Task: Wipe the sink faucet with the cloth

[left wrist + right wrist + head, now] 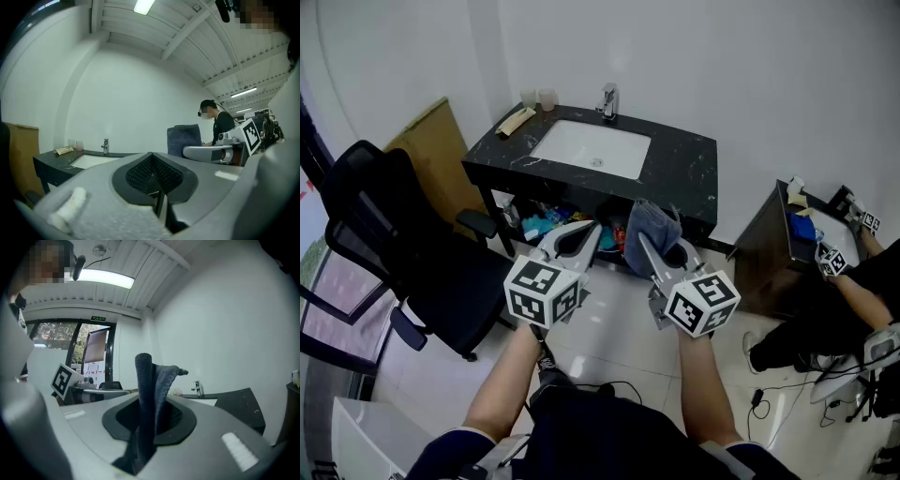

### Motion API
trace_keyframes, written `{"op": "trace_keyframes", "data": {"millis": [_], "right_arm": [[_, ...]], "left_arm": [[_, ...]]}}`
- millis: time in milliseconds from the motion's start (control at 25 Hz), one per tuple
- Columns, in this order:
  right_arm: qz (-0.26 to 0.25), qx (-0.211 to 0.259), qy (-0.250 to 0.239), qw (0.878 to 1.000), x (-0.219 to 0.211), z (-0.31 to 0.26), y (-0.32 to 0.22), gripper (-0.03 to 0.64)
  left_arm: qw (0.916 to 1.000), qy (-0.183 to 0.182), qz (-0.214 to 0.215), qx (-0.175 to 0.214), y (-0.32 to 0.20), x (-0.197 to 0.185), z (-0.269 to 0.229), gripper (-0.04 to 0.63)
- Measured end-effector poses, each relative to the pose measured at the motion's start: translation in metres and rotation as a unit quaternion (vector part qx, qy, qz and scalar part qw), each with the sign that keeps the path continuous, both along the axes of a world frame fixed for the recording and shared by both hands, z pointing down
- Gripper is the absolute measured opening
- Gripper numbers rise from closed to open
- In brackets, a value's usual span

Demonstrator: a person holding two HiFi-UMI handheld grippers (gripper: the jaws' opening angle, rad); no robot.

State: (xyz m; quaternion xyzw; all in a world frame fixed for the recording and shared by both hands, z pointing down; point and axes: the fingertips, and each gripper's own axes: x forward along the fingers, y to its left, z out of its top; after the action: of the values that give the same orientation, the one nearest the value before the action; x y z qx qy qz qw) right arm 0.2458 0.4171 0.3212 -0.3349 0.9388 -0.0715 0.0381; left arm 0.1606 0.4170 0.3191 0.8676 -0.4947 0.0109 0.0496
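Observation:
A chrome faucet (608, 100) stands at the back of a white basin (592, 148) set in a black marble counter (684, 169); it also shows small in the left gripper view as the faucet (106, 146) and in the right gripper view as the faucet (198, 388). My right gripper (661, 246) is shut on a folded blue-grey cloth (652, 225), which stands upright between its jaws, the cloth (151, 394). My left gripper (585, 234) is shut and holds nothing. Both grippers hover level in front of the counter, well short of the faucet.
A black office chair (389, 253) stands to the left. A brown board (436, 155) leans on the wall. Cups (547, 98) and a small item (517, 121) sit on the counter's left end. Coloured items (540, 223) lie under the counter. Another person (853, 300) works at a dark cabinet (778, 246) to the right.

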Motion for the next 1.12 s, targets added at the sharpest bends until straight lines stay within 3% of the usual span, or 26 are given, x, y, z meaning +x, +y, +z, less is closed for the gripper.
{"op": "trace_keyframes", "data": {"millis": [520, 1120], "right_arm": [[0.012, -0.003, 0.003, 1.000, -0.020, 0.009, -0.061, 0.064], [0.082, -0.030, 0.042, 0.995, -0.112, 0.028, -0.187, 0.064]], "left_arm": [[0.9999, -0.006, 0.000, -0.016, -0.061, -0.034, 0.017, 0.000], [0.9974, 0.010, 0.065, -0.029, -0.208, -0.128, 0.043, 0.000]]}}
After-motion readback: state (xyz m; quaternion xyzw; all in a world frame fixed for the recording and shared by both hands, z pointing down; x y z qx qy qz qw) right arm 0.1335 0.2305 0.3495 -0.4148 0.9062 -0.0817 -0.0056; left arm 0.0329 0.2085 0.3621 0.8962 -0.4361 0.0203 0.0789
